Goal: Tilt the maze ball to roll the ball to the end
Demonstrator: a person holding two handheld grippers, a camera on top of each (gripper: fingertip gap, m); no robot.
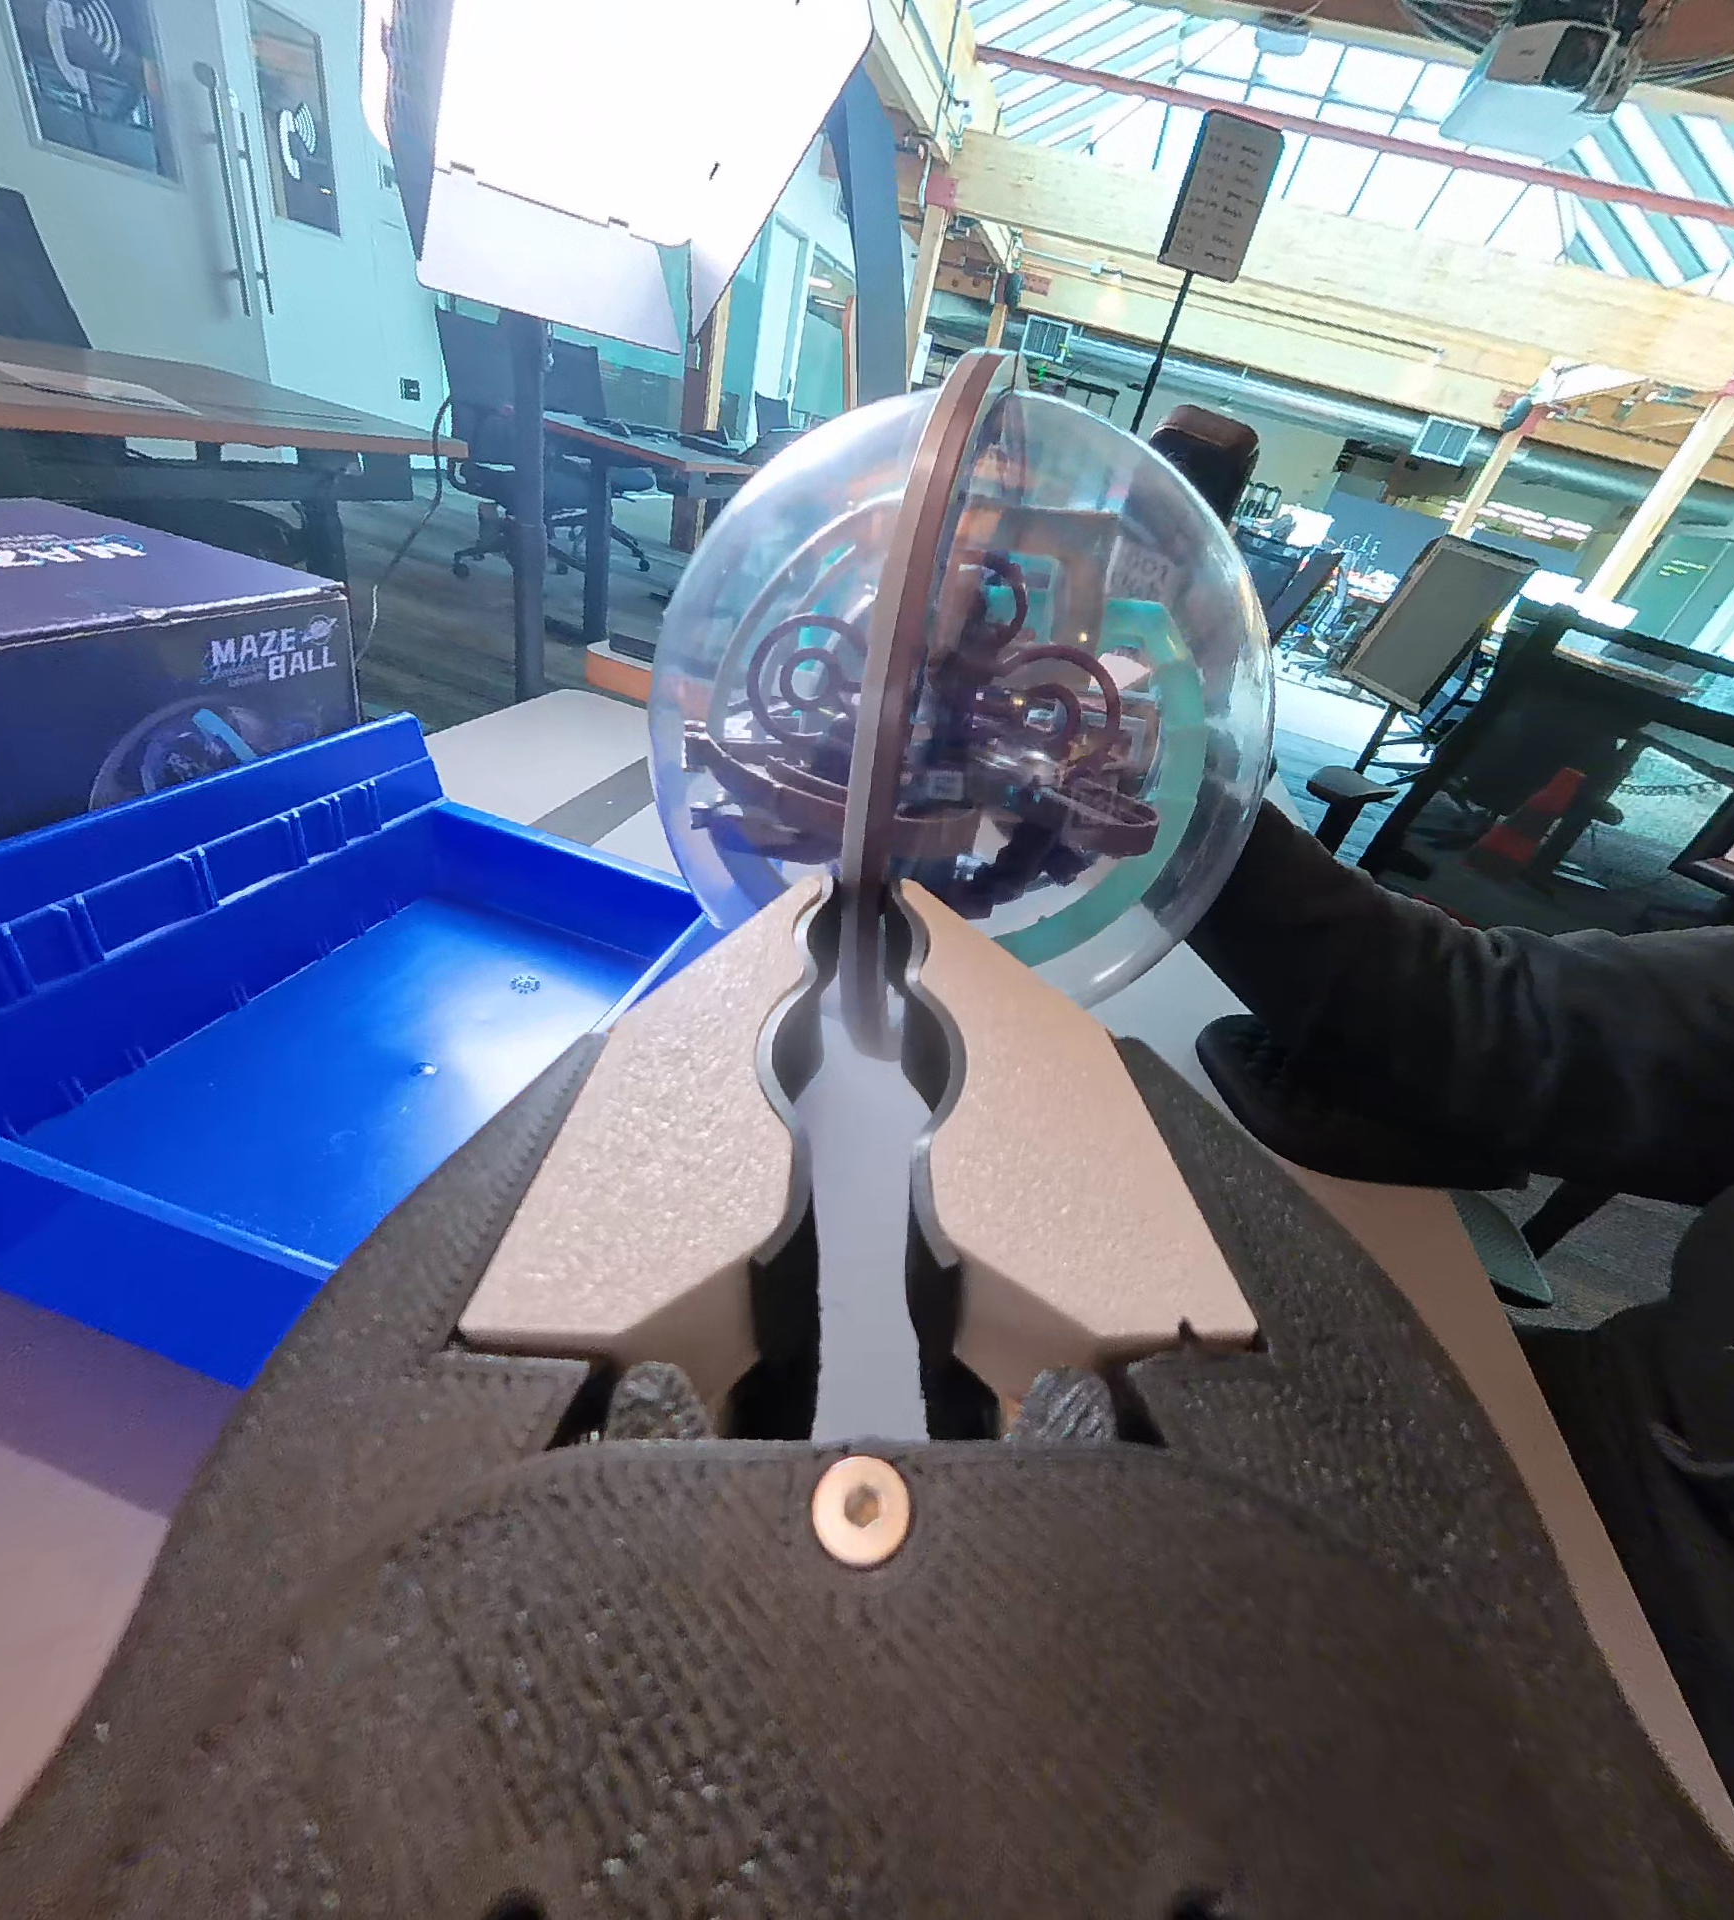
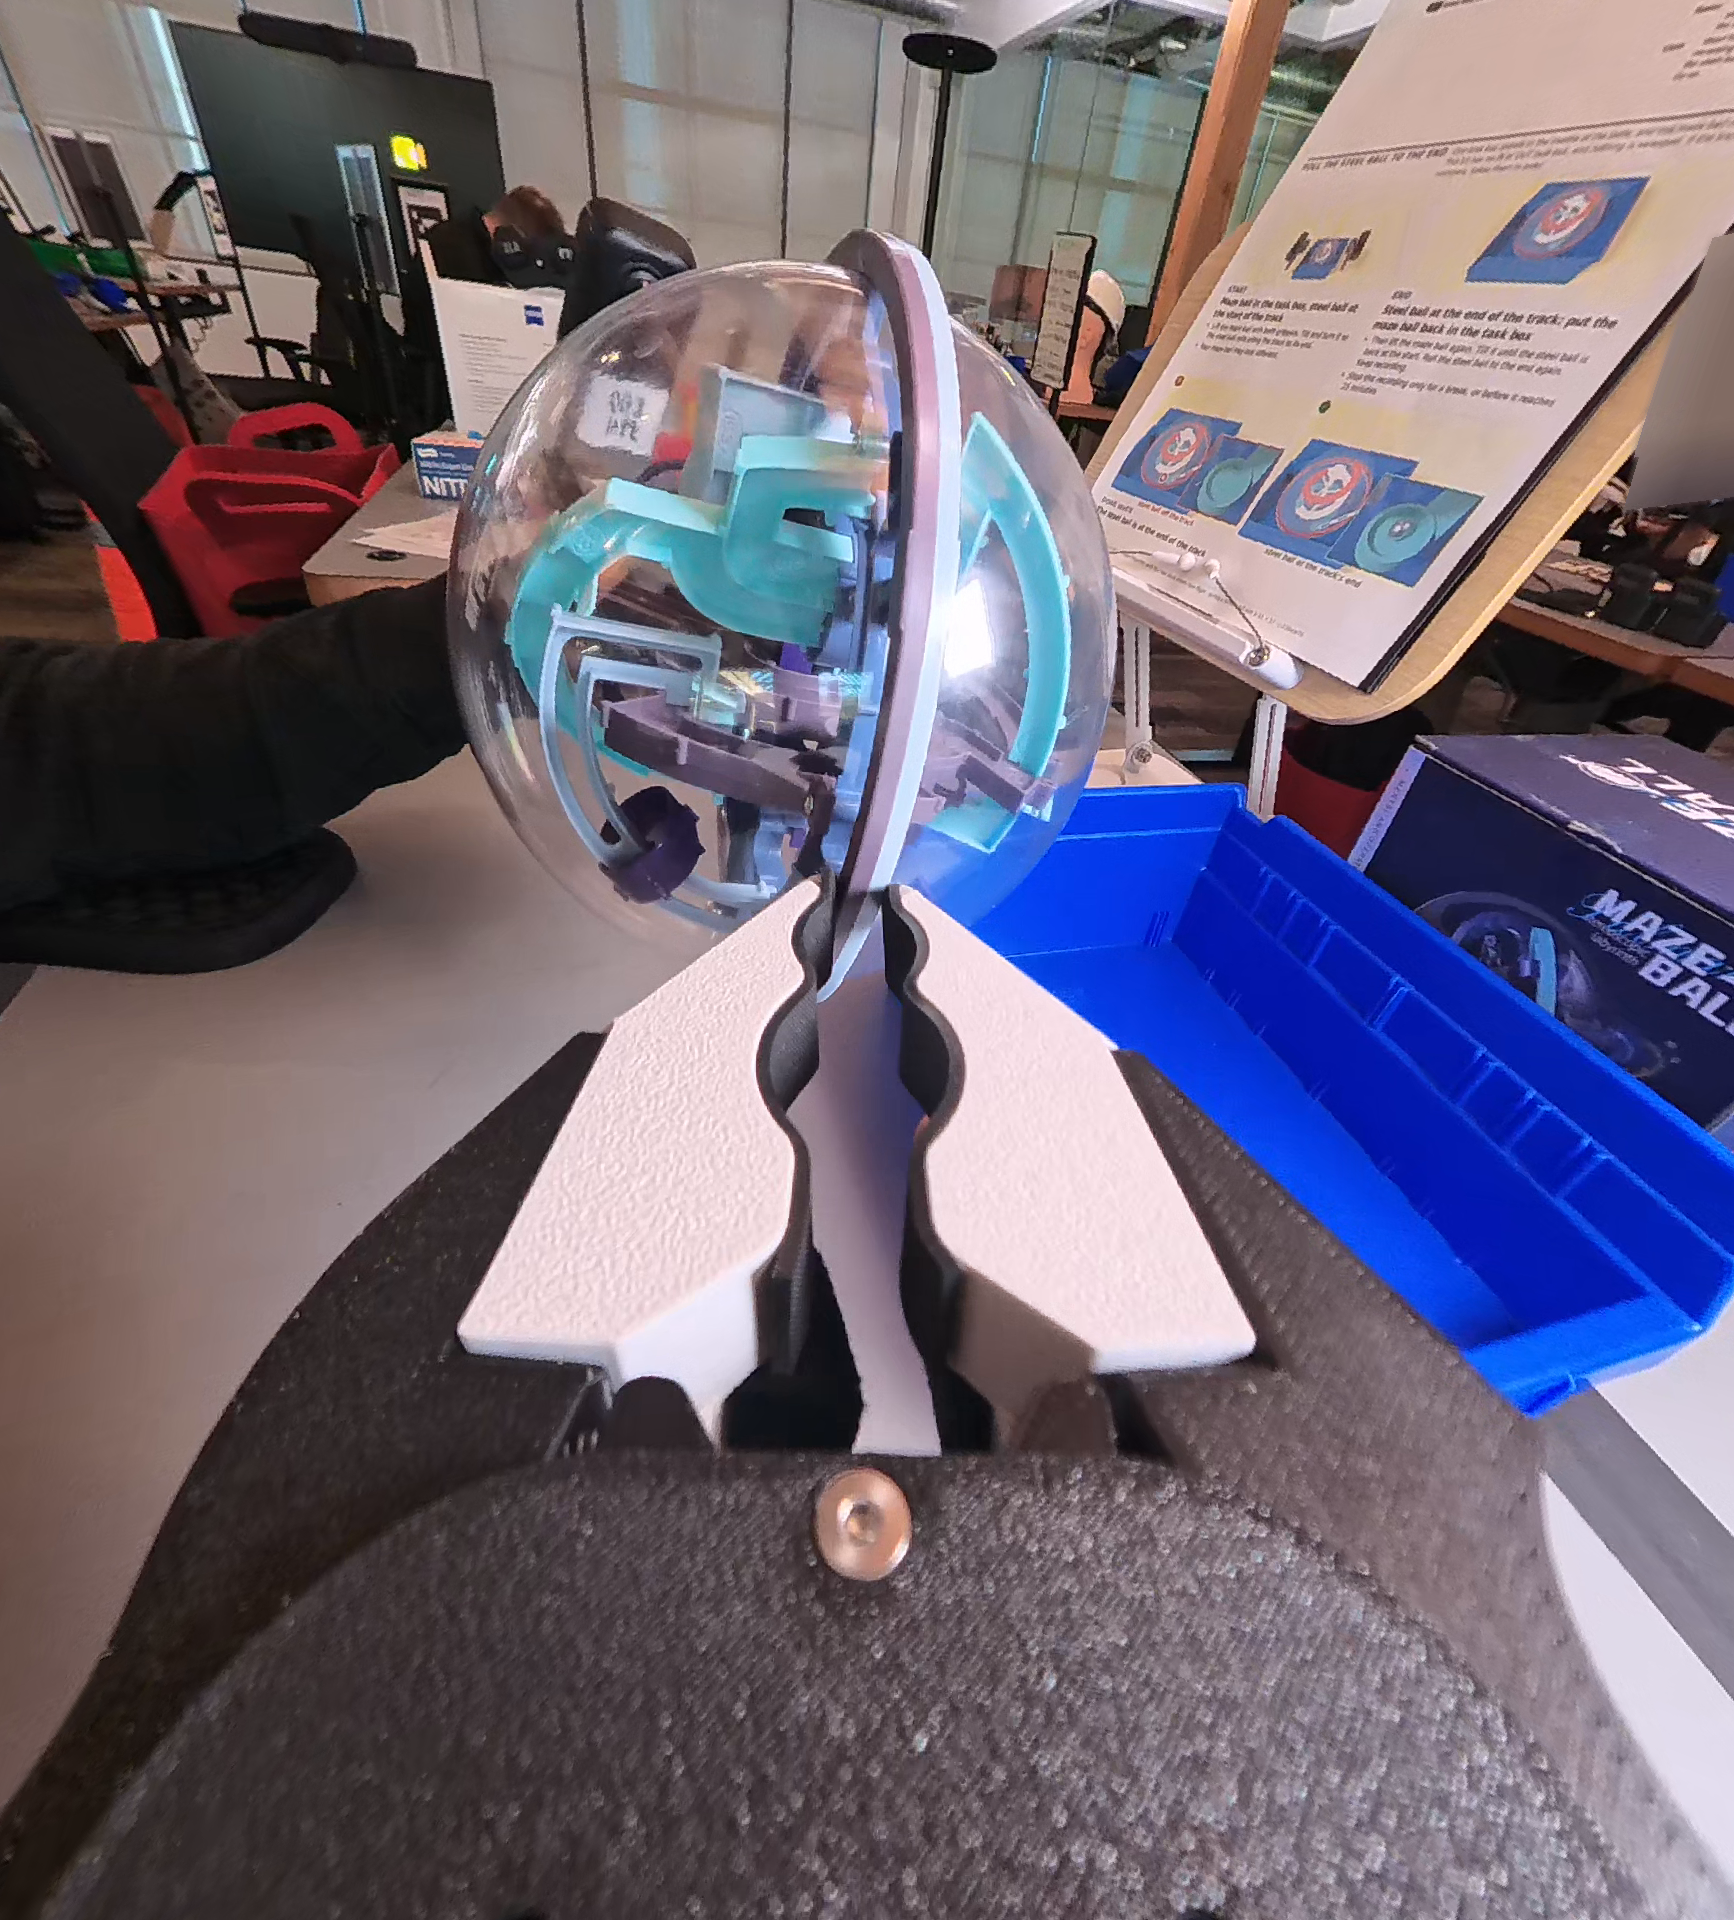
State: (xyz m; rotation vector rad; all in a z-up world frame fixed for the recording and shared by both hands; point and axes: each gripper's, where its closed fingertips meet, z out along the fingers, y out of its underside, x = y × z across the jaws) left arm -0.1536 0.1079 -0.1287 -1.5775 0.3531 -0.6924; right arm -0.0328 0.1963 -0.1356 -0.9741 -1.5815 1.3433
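Clear plastic maze ball [image 1: 956, 675], mid-frame, is pinched at its rim by left gripper [image 1: 858, 904] and right gripper [image 2: 855, 902], mid-tilting; slow, matched wrist rolls are likely needed next.

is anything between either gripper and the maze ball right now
Nothing visible. The left gripper and the right gripper are each already shut on the flat ring around the clear plastic maze ball, from opposite sides, holding it above the white table beside the empty blue plastic bin.
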